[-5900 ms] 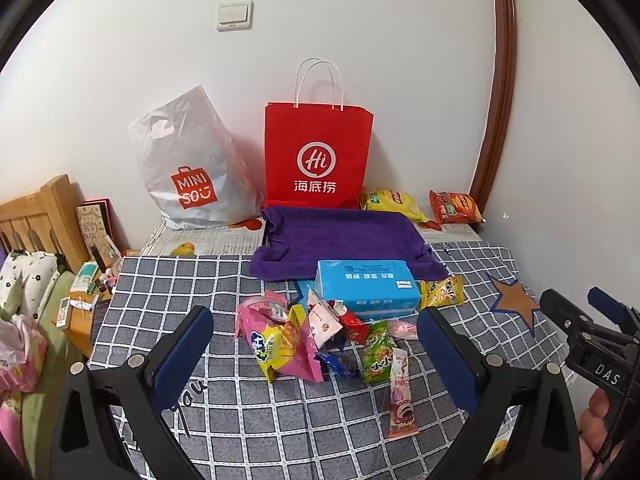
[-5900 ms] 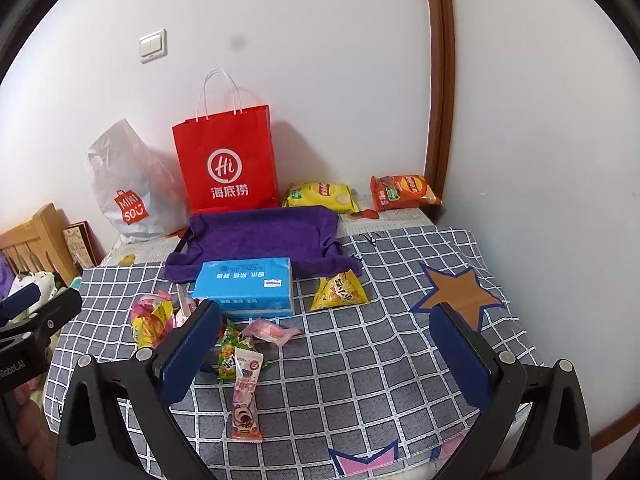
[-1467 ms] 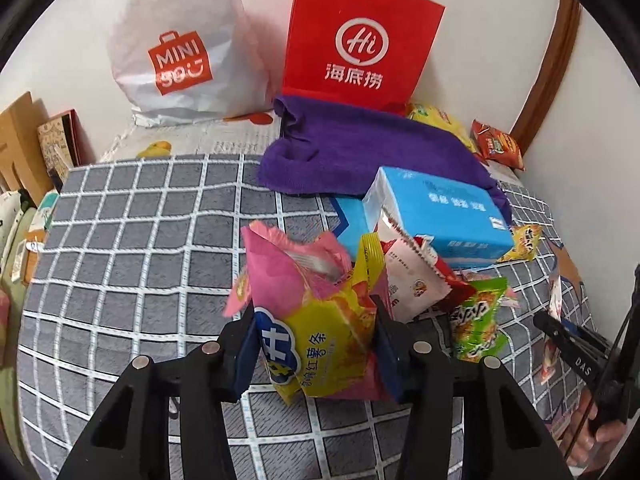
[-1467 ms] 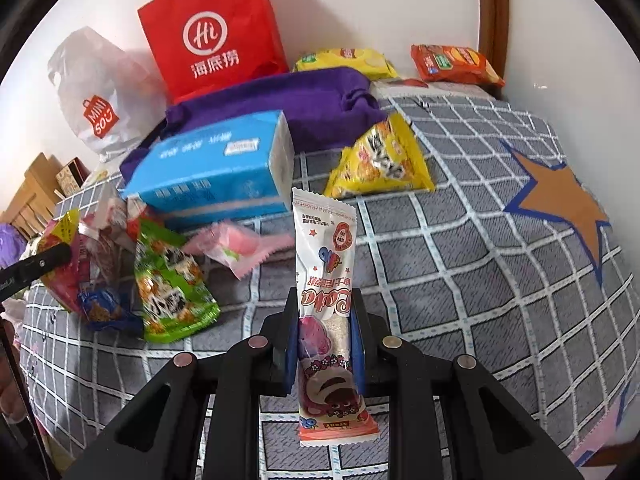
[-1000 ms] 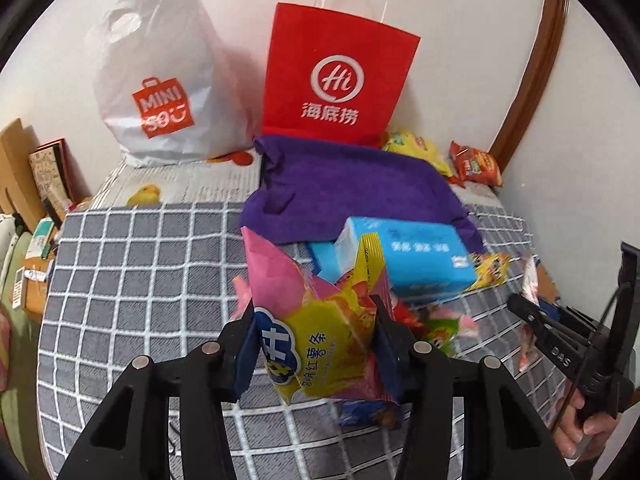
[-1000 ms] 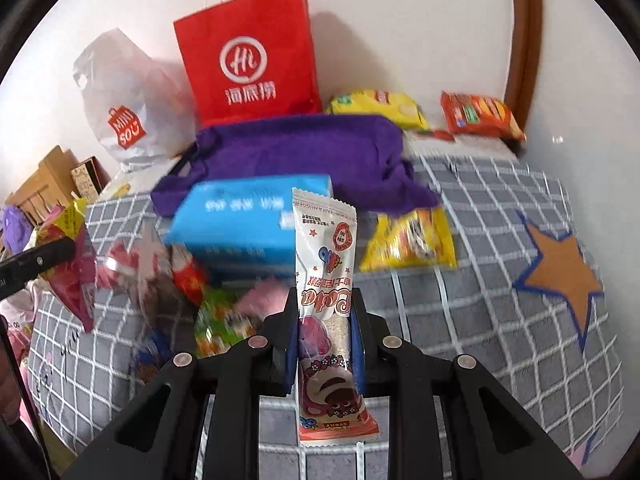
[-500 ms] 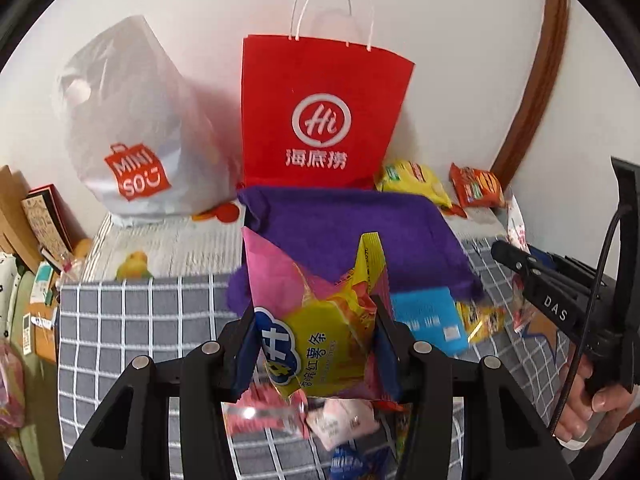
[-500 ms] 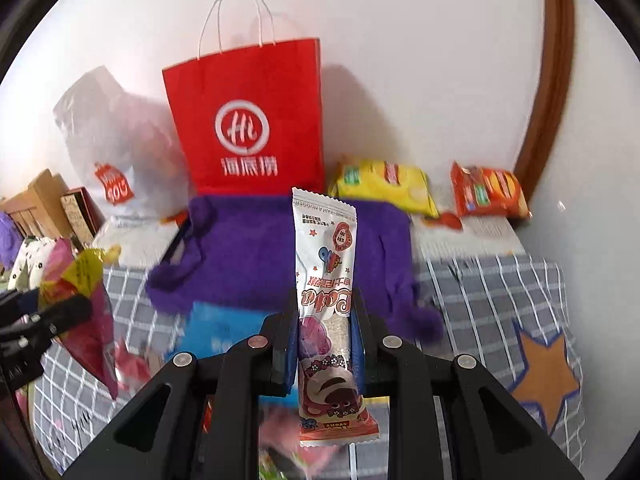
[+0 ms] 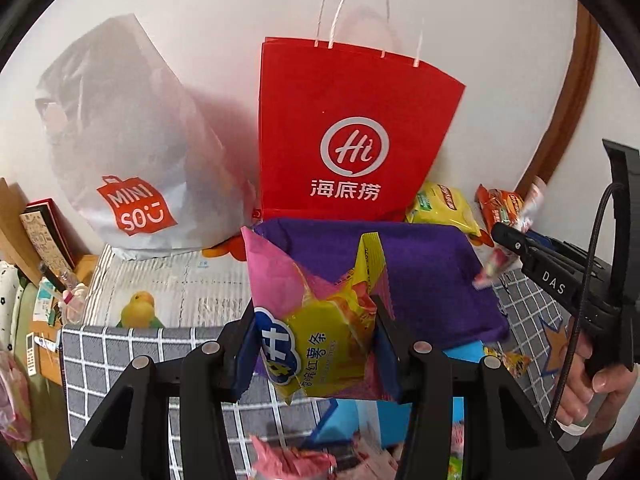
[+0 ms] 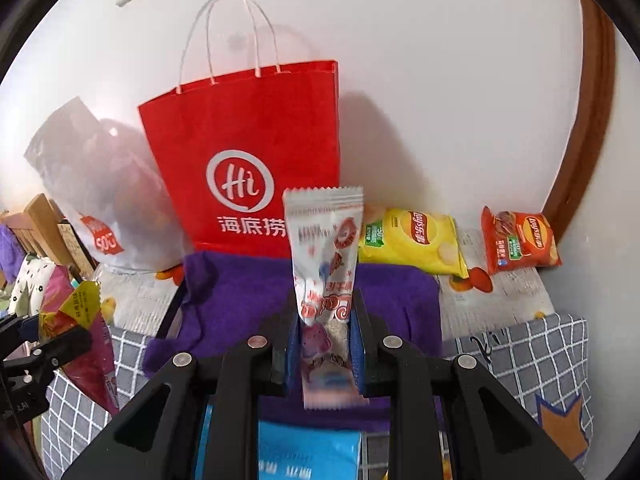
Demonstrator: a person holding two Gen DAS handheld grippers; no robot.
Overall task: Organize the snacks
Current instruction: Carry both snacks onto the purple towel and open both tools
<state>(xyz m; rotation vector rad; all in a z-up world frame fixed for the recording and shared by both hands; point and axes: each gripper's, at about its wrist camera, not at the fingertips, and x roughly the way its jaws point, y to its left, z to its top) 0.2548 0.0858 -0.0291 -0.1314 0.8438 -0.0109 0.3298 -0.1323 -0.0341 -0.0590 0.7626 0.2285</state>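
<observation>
Left gripper (image 9: pixel 316 344) jaws clamped on pink-yellow chip bag (image 9: pixel 316 312), right gripper (image 10: pixel 325 344) jaws clamped on long white wafer packet (image 10: pixel 326 264), both held up in the air facing the red paper bag (image 10: pixel 248 160) against the wall. Step looks like carrying both snacks to a drop spot, likely the red bag or purple cloth (image 10: pixel 248 292) in front of it. To do well: keep grip firm, bring packets over the bag mouth before letting go, one at a time so grippers don't collide. White Miniso bag (image 9: pixel 132 152) stands just beside red bag on the left; yellow Lay's bag (image 10: pixel 412 240) and red Lay's bag (image 10: pixel 520 240) lie by the wall at right. Blue tissue box (image 10: pixel 308 456) and loose snacks sit below, bag handles may snag
</observation>
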